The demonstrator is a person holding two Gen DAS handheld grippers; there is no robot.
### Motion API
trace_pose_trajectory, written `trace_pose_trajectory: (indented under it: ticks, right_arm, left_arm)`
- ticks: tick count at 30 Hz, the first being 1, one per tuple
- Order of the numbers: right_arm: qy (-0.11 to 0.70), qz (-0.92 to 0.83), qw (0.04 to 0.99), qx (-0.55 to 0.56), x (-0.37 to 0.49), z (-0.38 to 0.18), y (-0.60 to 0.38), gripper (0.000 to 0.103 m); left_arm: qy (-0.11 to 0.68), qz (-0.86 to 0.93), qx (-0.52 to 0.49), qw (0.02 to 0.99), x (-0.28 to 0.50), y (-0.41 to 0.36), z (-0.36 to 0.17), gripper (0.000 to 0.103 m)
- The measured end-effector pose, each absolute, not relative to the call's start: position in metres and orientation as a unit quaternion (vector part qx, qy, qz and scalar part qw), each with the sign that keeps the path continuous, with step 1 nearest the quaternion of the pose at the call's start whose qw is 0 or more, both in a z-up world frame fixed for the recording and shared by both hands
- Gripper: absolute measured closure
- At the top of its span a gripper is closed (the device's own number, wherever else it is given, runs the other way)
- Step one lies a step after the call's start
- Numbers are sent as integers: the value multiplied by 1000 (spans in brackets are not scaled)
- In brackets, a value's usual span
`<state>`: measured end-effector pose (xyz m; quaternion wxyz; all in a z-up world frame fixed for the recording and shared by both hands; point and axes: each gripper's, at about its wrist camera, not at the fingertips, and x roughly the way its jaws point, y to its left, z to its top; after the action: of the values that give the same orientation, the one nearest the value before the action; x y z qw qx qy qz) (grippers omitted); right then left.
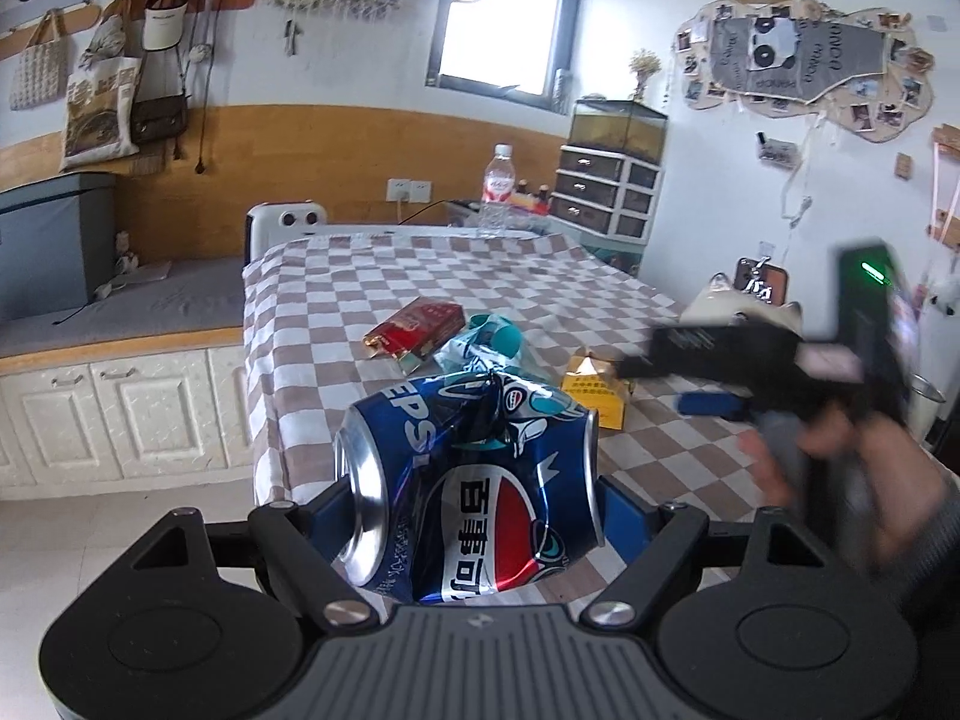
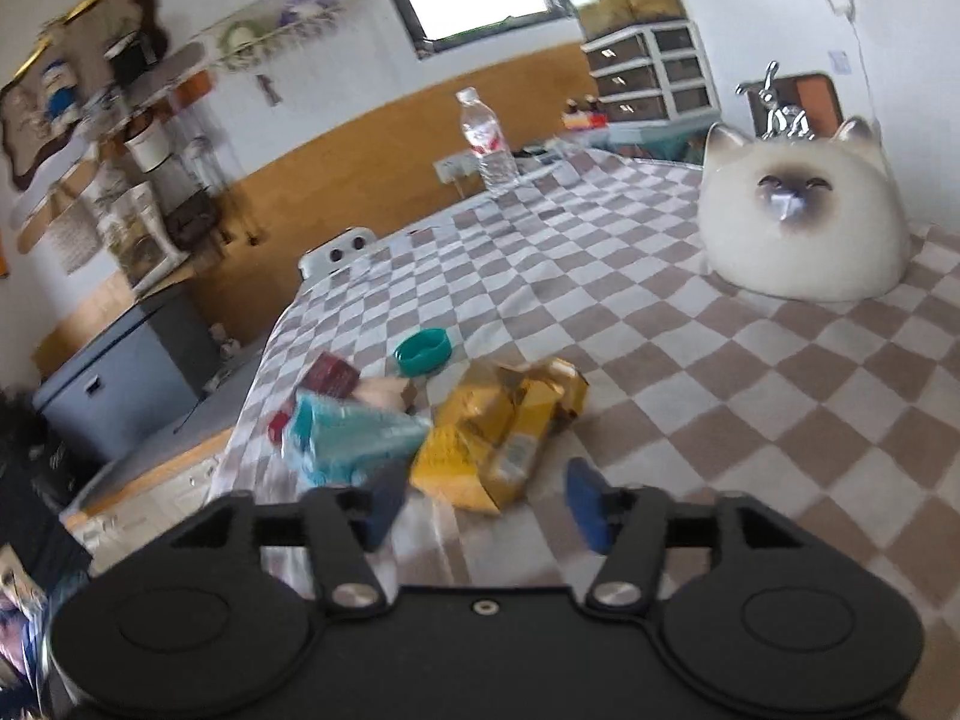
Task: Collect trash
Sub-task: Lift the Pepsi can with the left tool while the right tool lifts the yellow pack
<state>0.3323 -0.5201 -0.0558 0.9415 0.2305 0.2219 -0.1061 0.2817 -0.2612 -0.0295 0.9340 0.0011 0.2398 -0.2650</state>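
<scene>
The left tongs (image 1: 474, 516) pinch a crushed blue cola can (image 1: 468, 480), lifted clear above the near edge of the checkered surface (image 1: 480, 282). The right tongs (image 2: 486, 504) are spread and empty, hovering just short of a crumpled yellow packet (image 2: 498, 432) near that same edge. A teal wrapper (image 2: 348, 438) lies beside it, though blur softens its outline. Best to centre the packet between the fingers before closing, avoiding the wrapper.

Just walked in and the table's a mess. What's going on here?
Someone is clearing trash off the checkered tablecloth. The left gripper is clamped on a crushed blue Pepsi can. The right gripper is open, just short of a crumpled yellow wrapper lying beside a teal packet.
</scene>
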Motion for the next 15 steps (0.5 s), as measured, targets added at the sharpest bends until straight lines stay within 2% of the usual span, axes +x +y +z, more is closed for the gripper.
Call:
trace_pose_trajectory:
  ticks: [3,10,12,15]
  right_arm:
    - [235,-128,930,251,362,-53,-519,32]
    - [278,-185,906,260,420,-68,-518,29]
    - [290,-200,906,233,430,-72,-514,29]
    - [302,-199,909,208,430,-76,-510,36]
  left_arm:
    - [233,-272,8,934,282,-257,-30,20]
    - [241,-288,-5,927,290,-243,-29,20]
    - [243,-284,-6,927,292,-241,-30,20]
    - [247,-282,-10,927,293,-238,-31,20]
